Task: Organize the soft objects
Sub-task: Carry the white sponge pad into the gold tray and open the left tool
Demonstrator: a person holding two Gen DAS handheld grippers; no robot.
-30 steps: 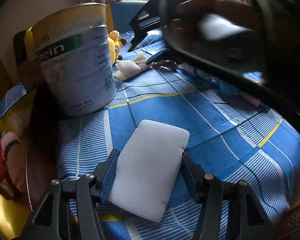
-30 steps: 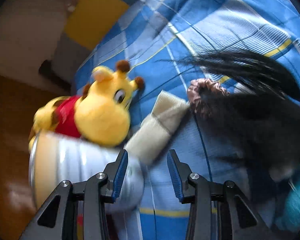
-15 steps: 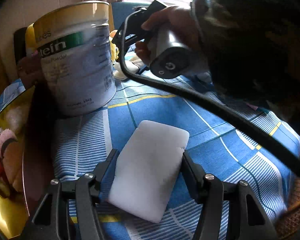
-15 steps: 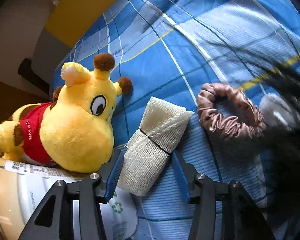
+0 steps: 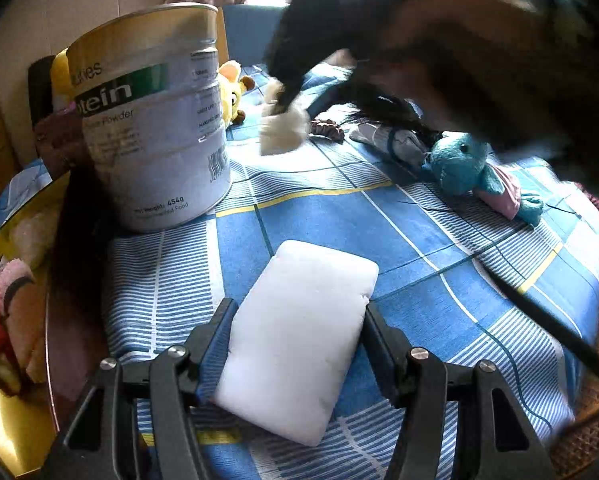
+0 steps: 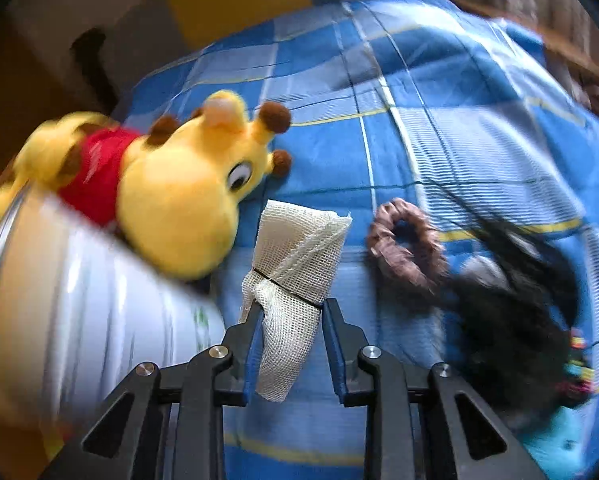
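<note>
Right tongs (image 6: 287,344), which were straddling the gauze roll (image 6: 295,276) half a second ago, are now pinching its lower end and lifting it off the blue plaid desk (image 6: 439,140), so one pick is underway. Roll is looking cream, open-weave, banded by a thin black elastic, hanging beside the giraffe plush (image 6: 171,200). Left tongs (image 5: 295,344) are staying spread around the white sponge (image 5: 299,332), which is lying flat on the desk.

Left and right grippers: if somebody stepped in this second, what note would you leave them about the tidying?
Left gripper: straddles the white foam pad lying on the blue cloth; grip unclear.
Right gripper: closed on the gauze roll, apparently lifted.
Done: some soft things sit in the gold container beside the protein tin.
Left: pad, gauze, yellow giraffe, brown scrunchie, teal plush.
</note>
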